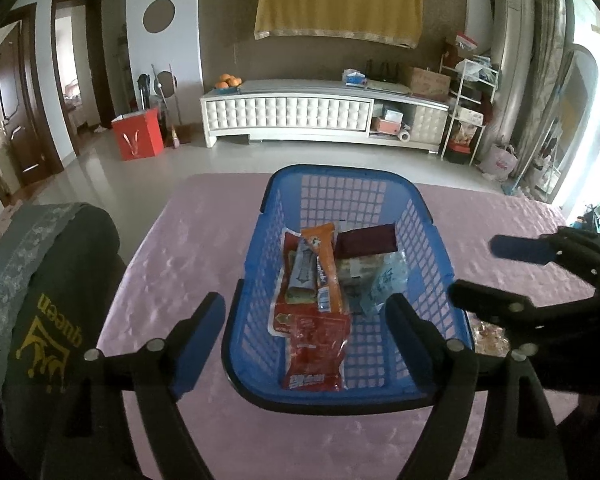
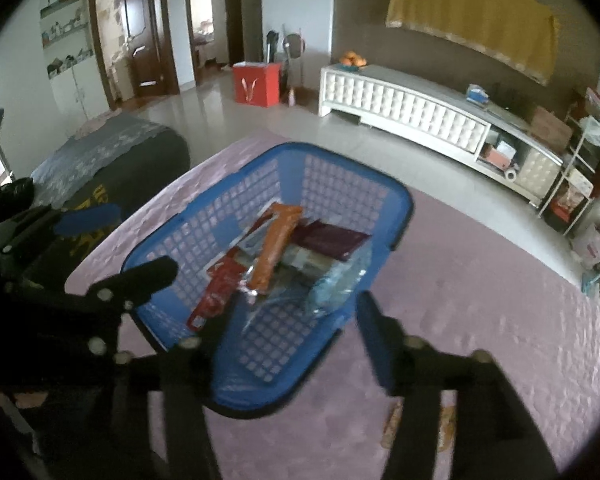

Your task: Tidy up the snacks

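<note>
Left wrist view: left gripper [image 1: 306, 330] spread wide, nothing between the pads, straddling the near left corner of a blue basket [image 1: 426, 240]. Basket standing in the middle of a pink table [image 1: 172, 280], its long side running away from the camera. Inside, along the left half of the floor: red pack [image 1: 312, 346] nearest, orange pack [image 1: 327, 268] slanting on top, silver-blue bar [image 1: 303, 276] lying across both. Toward the far right corner: maroon pack [image 1: 366, 240], a pale wrapper beneath it, clear bag [image 1: 384, 282] leaning by the right wall. Right gripper [image 1: 488, 274] reaching in from the right, over the table just beside the basket's right wall, jaws parted, holding nothing. A crinkled snack bag [image 1: 490, 336] lying on the table by the basket's near right corner, partly hidden by the fingers. Dark cushion [image 1: 56, 300] with gold lettering at the table's left edge.

Right wrist view: somewhat blurred. Right gripper [image 2: 290, 334] open and empty, left finger over the basket's [image 2: 380, 188] near end, right finger outside over the table [image 2: 480, 288]. Left gripper [image 2: 126, 236] seen at the left, past the basket's left rim, jaws apart, gripping nothing. Same packs inside: orange pack [image 2: 278, 244] up the middle, red pack [image 2: 216, 296] to its left, maroon pack [image 2: 332, 240] and clear bag [image 2: 336, 284] to its right. Orange-speckled snack bag [image 2: 446, 420] on the table near its near edge, mostly behind the right finger. Cushion [image 2: 112, 160] beyond the table's left edge.
</note>
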